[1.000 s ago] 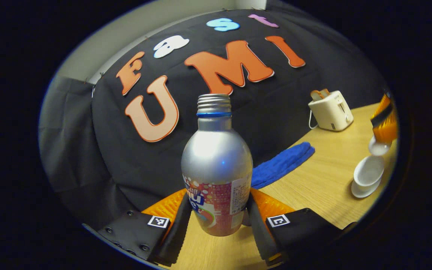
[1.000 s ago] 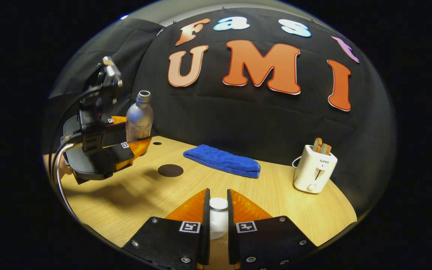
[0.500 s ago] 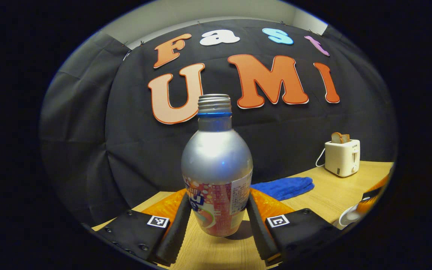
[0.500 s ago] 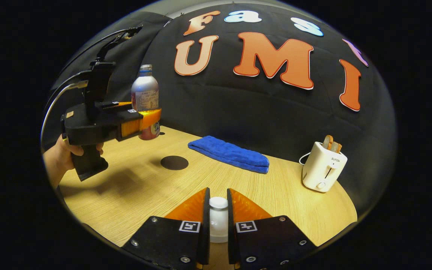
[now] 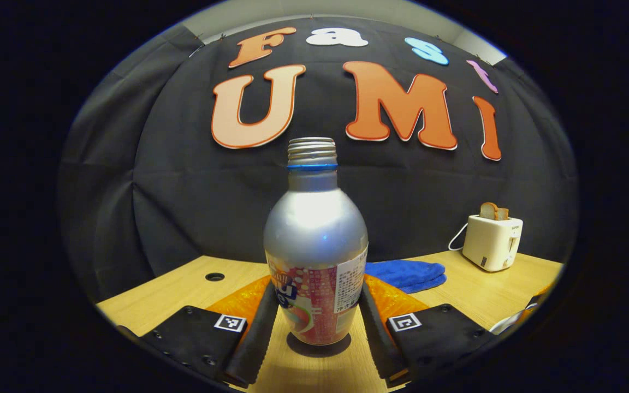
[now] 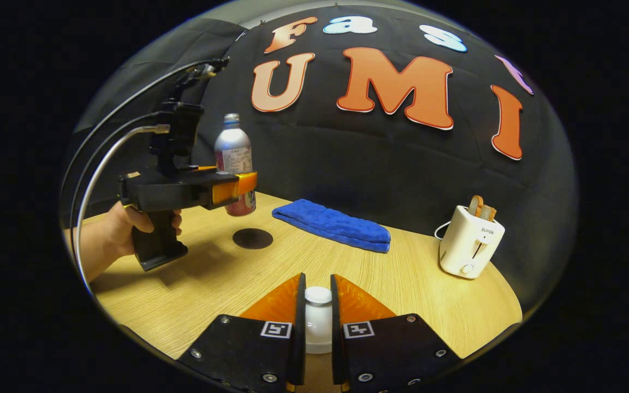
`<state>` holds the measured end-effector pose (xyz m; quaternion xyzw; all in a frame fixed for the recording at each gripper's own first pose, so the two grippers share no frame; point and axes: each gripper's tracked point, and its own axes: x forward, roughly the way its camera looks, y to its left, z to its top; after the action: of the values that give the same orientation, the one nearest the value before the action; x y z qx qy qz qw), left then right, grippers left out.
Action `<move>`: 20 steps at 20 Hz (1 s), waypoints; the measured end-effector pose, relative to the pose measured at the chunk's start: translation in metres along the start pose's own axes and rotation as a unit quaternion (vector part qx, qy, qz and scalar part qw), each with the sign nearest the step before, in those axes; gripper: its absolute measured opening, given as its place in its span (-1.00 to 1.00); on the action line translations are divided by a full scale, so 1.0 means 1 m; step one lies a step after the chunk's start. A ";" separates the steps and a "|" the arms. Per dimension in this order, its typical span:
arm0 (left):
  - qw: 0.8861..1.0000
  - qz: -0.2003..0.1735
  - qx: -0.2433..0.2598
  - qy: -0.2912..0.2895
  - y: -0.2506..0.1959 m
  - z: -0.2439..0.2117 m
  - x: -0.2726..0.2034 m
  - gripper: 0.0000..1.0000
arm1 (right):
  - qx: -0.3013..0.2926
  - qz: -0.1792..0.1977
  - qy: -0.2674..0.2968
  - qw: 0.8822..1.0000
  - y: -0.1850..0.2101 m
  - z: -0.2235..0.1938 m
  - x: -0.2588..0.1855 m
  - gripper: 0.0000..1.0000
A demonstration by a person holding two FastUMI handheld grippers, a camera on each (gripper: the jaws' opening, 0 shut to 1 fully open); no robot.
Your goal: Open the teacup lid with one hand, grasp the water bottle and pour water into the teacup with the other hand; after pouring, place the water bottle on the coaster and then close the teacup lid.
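Teacup hard to make out: a white sliver cut off at the right edge of the left gripper view, likely its saucer or rim (image 5: 511,323). Teacup lid (image 6: 318,319) mostly hidden between the right gripper (image 6: 318,322) fingers, which pinch its knob, lifted over the table (image 6: 418,284). Left gripper (image 5: 314,327) clamped on the water bottle (image 5: 315,248); bottle upright, long axis vertical, uncapped mouth up, held just above the dark round coaster (image 6: 252,238) at far left. Coaster partly hidden under the bottle base in the left gripper view. Blue towel (image 6: 332,225) and toaster (image 6: 470,240) at far right.
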<state>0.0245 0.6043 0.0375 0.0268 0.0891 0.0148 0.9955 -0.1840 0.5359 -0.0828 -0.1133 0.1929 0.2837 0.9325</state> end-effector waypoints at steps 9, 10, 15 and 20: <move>0.996 -0.007 0.012 0.086 -0.012 -0.064 0.036 0.53 | 0.015 -0.004 0.006 1.000 -0.009 -0.007 0.002 -0.60; 0.995 -0.001 0.008 0.096 -0.009 -0.070 0.037 0.60 | 0.015 -0.002 0.007 1.000 -0.007 -0.008 0.003 -0.60; 0.994 0.000 0.013 0.109 -0.008 -0.077 0.039 0.62 | 0.018 -0.002 0.015 1.000 -0.008 -0.012 0.006 -0.60; 0.993 -0.013 0.015 0.120 -0.009 -0.083 0.037 0.74 | 0.019 0.002 0.019 1.000 -0.008 -0.012 0.008 -0.60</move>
<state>0.0459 0.6012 -0.0509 0.0389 0.2089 0.0036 0.9771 -0.1774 0.5291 -0.0964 -0.1010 0.2160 0.2795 0.9301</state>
